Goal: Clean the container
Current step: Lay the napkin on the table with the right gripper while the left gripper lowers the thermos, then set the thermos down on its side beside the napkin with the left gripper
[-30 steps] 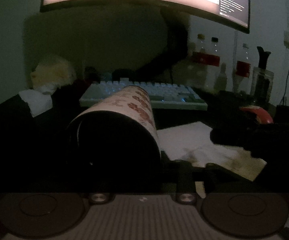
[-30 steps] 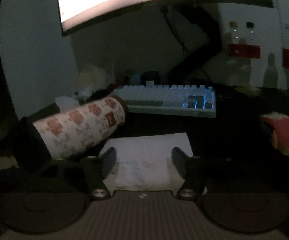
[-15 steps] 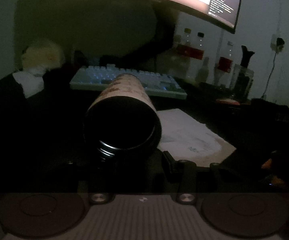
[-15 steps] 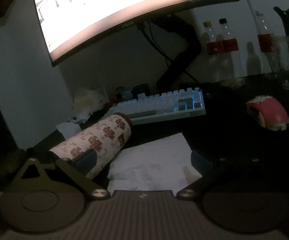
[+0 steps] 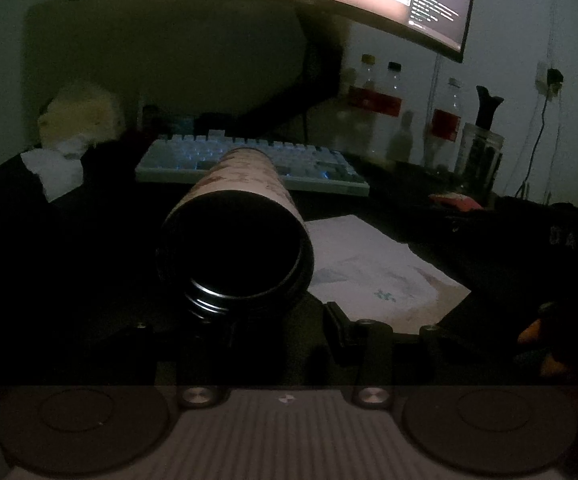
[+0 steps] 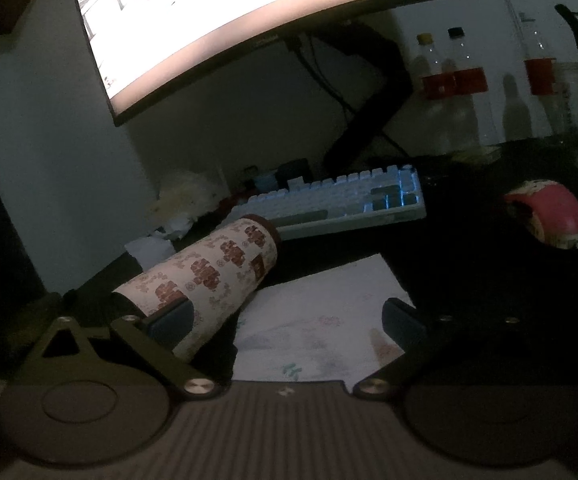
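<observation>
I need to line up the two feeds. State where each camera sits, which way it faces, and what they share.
Left wrist: sits on the left tool, looks along its fingers into the patterned container's dark open mouth, toward the keyboard; its own fingers show.
Right wrist: sits on the right tool, looks over the paper towel toward the monitor; its spread fingers show.
Shared: container, towel, keyboard, monitor.

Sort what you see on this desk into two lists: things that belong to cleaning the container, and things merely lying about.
Belongs to the job:
- patterned container, tilted
- printed paper towel, flat on the desk
- left gripper
- right gripper, jaws wide apart

Just lying about:
- keyboard
- monitor
- bottles
- red mouse
- crumpled tissue
</observation>
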Demonstrator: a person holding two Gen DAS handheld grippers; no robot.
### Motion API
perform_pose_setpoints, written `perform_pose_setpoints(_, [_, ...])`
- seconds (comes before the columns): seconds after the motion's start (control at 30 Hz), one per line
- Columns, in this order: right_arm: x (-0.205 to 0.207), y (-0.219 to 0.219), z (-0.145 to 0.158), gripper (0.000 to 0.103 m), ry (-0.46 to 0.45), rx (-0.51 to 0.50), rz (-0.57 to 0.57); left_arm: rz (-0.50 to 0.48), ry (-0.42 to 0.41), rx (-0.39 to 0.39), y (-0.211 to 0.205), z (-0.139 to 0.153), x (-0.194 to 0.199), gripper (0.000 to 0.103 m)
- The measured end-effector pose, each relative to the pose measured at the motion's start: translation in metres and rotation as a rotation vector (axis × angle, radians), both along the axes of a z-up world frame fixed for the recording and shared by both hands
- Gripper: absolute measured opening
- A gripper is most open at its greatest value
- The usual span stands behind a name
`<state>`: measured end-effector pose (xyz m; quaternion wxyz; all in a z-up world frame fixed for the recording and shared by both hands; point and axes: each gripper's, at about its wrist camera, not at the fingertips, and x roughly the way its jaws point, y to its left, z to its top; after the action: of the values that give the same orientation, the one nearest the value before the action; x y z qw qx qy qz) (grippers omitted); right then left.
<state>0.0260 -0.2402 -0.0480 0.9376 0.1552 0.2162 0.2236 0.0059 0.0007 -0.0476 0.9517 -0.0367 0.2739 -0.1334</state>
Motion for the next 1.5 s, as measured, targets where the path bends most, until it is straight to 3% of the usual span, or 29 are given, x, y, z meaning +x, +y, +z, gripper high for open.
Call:
perform_pose_setpoints(0.43, [-0.004, 0.004, 0.008, 0.103, 0.041, 0.006, -0.001, -0.034, 0.018, -0.013, -0.001, 0.008, -0.011, 0.040])
perform_pose_setpoints(0.5, [-0.003, 0.010, 0.012, 0.103, 0.084, -0.045, -0.028, -0.050, 0.000, -0.008, -0.001, 0.014, -0.016, 0.073])
perform_pose_setpoints(0.53, [-0.003, 0.013, 0.014, 0.103, 0.091, -0.072, -0.040, -0.066, -0.020, -0.004, -0.002, 0.020, -0.019, 0.103])
perform_pose_setpoints(0.63, [-0.008, 0.025, 0.028, 0.103, 0.026, -0.222, -0.066, -0.057, -0.079, 0.003, 0.002, 0.039, -0.025, 0.103])
perform_pose_setpoints(0.7, [-0.014, 0.021, 0.039, 0.103, -0.012, -0.217, -0.137, -0.038, -0.084, 0.007, 0.007, 0.049, -0.025, 0.103])
perform_pose_setpoints(0.8, [-0.022, 0.014, 0.052, 0.103, 0.000, -0.158, -0.203, -0.007, -0.064, 0.006, 0.014, 0.060, -0.023, 0.103])
perform_pose_setpoints(0.93, [-0.024, 0.013, 0.065, 0.103, 0.083, -0.179, -0.172, 0.017, 0.006, 0.045, 0.018, 0.070, -0.018, 0.103])
perform_pose_setpoints(1.0, [-0.017, 0.011, 0.072, 0.103, 0.160, -0.199, -0.085, -0.041, 0.029, 0.023, 0.022, 0.073, -0.017, 0.103])
perform_pose_setpoints(1.07, [-0.009, 0.007, 0.073, 0.103, 0.187, -0.192, 0.000, -0.039, 0.057, -0.042, 0.030, 0.072, -0.016, 0.103])
perform_pose_setpoints(1.2, [-0.005, 0.002, 0.058, 0.103, 0.284, -0.173, -0.132, 0.141, 0.160, -0.022, 0.030, 0.060, -0.004, 0.103])
perform_pose_setpoints(1.3, [-0.004, 0.002, 0.049, 0.103, 0.351, -0.163, -0.129, 0.131, 0.177, 0.035, 0.020, 0.052, -0.001, 0.103])
perform_pose_setpoints(1.5, [-0.010, 0.016, 0.052, 0.103, 0.324, -0.250, -0.119, 0.074, 0.215, 0.068, 0.005, 0.043, 0.001, 0.103])
